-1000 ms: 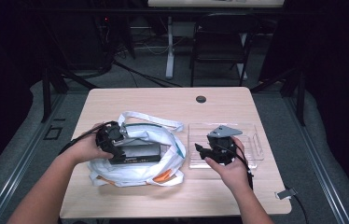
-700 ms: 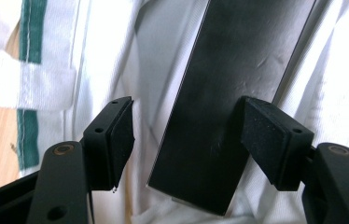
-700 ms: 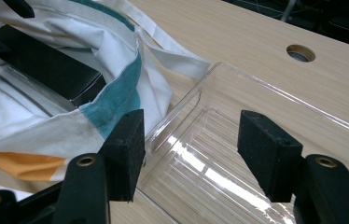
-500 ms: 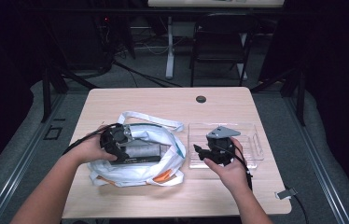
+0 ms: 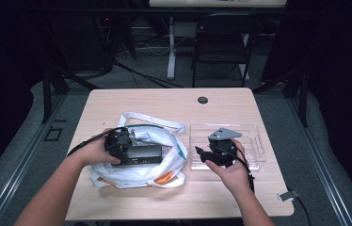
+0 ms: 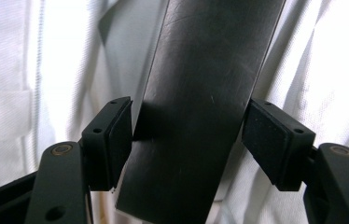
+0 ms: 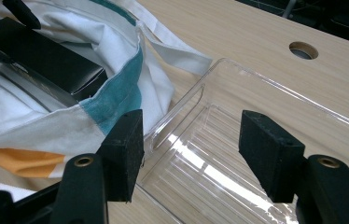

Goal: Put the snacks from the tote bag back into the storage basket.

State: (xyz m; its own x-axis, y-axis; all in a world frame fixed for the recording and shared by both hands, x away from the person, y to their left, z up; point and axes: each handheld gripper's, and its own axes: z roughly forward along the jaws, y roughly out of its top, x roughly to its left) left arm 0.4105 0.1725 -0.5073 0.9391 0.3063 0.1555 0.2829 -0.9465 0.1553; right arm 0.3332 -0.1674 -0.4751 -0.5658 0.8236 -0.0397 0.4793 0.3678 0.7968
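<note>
In the high view, the left hand-held gripper (image 5: 117,143) has shifted a little to the right over the white cloth bag with teal and orange trim (image 5: 164,165) compared with a second ago, and the long black rectangular box (image 5: 141,153) it grips now lies across the bag's open mouth, on the left half of the tabletop (image 5: 132,101). I judge the box to be on its way out of the bag toward the clear ribbed plastic tray (image 5: 254,141) at the right, though it could equally be going in. The right hand-held gripper (image 5: 201,154) stays over the tray's near left corner, as before.

In the left gripper view, the two black pads (image 6: 116,135) press on the long sides of the box (image 6: 200,102), one on each edge, so the jaws stand wide yet clamped; white cloth (image 6: 70,56) lies behind.

In the right gripper view, the right hand-held gripper (image 7: 189,154) has its jaws well apart with nothing between them. It holds nothing and hovers above the tray (image 7: 275,100), with the bag (image 7: 112,95) and box (image 7: 46,56) just to the left.
</note>
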